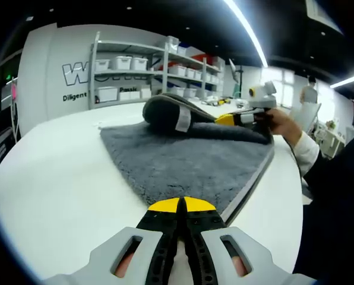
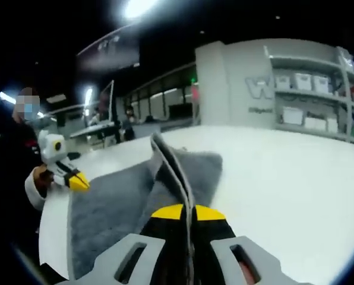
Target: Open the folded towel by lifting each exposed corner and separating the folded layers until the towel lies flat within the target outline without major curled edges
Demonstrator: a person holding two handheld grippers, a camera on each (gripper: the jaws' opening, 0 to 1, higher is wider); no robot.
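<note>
A grey towel lies on a white table. Its far layer is lifted and rolled over, showing a white label. My right gripper, held by a hand, is shut on that raised fold. In the right gripper view the towel rises as a folded edge into the shut right gripper. My left gripper is shut with its yellow tips at the towel's near corner; no cloth shows between them. It also appears as the left gripper at the towel's far edge.
Shelves with white bins stand behind the table, seen too as shelves. Bare tabletop spreads beside the towel. The person's dark sleeve is at the table's edge. More desks stand in the background.
</note>
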